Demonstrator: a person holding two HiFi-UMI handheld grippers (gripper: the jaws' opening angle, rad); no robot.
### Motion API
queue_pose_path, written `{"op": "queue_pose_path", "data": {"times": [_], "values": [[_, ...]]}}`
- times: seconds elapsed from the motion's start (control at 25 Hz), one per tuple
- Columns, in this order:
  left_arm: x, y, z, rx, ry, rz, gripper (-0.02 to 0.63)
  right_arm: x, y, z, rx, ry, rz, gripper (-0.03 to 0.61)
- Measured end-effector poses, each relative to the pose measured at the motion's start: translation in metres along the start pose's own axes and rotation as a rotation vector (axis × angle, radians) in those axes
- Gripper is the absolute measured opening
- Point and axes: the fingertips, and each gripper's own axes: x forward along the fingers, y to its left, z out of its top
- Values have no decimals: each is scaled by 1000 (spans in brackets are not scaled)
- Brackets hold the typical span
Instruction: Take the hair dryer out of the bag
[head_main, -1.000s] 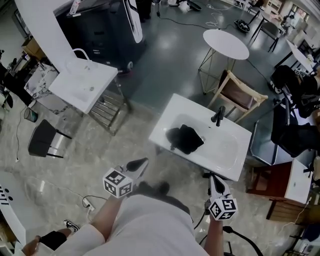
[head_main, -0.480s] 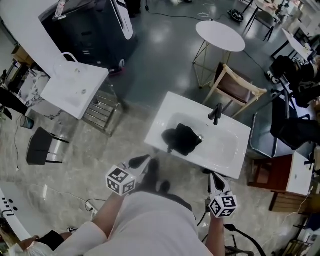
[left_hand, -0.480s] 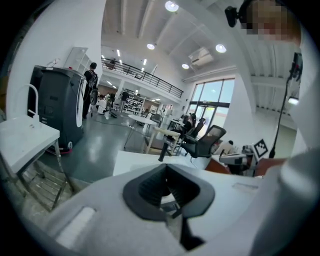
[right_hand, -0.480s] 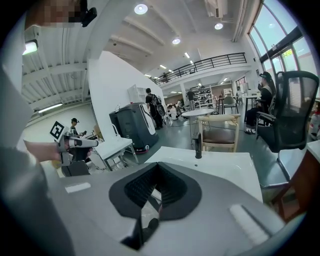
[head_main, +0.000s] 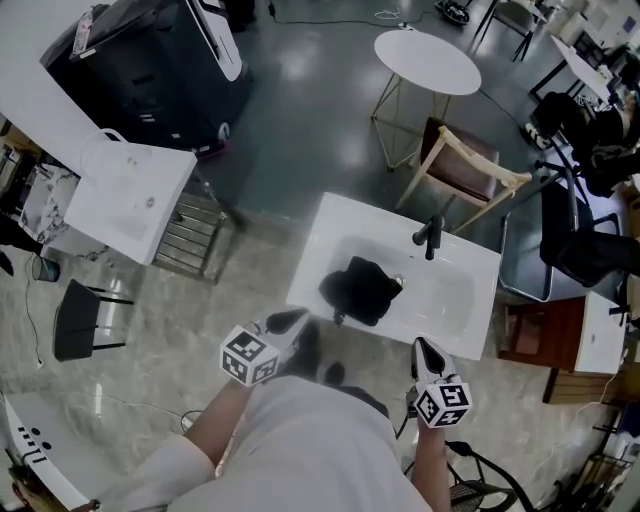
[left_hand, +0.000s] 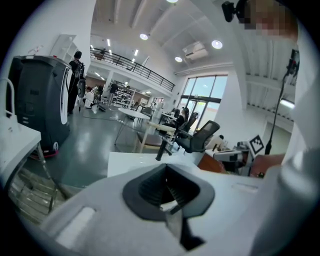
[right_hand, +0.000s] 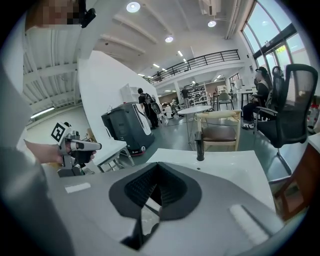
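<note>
A black bag (head_main: 360, 290) lies crumpled in the basin of a white sink (head_main: 470, 305), in front of a black faucet (head_main: 432, 237). No hair dryer shows; the bag hides its contents. My left gripper (head_main: 287, 320) is shut and empty, just short of the sink's near left edge. My right gripper (head_main: 424, 349) is shut too and empty, its tip at the sink's near right edge. In the left gripper view the gripper (left_hand: 167, 192) points over the sink top (left_hand: 132, 161) toward the faucet (left_hand: 162, 149). The right gripper view has the gripper (right_hand: 154, 192) aimed at the faucet (right_hand: 199, 145).
A wooden chair (head_main: 465, 180) and a round white table (head_main: 427, 60) stand behind the sink. A second white sink on a metal stand (head_main: 125, 200) and a black machine (head_main: 150, 60) are at left. An office chair (head_main: 590, 250) is at right; cables (head_main: 480, 470) lie by my feet.
Both grippers have advanced toward the sink, which now lies closer below me. Both stay shut and empty. The bag has not moved.
</note>
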Motion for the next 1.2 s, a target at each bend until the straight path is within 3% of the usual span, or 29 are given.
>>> {"op": "queue_pose_path", "data": {"times": [0.72, 1.2], "values": [[74, 58, -29, 42, 174, -228, 2, 111, 12, -11, 45, 105, -55, 6], [104, 58, -59, 17, 249, -282, 2, 150, 24, -46, 13, 227, -18, 6]]}}
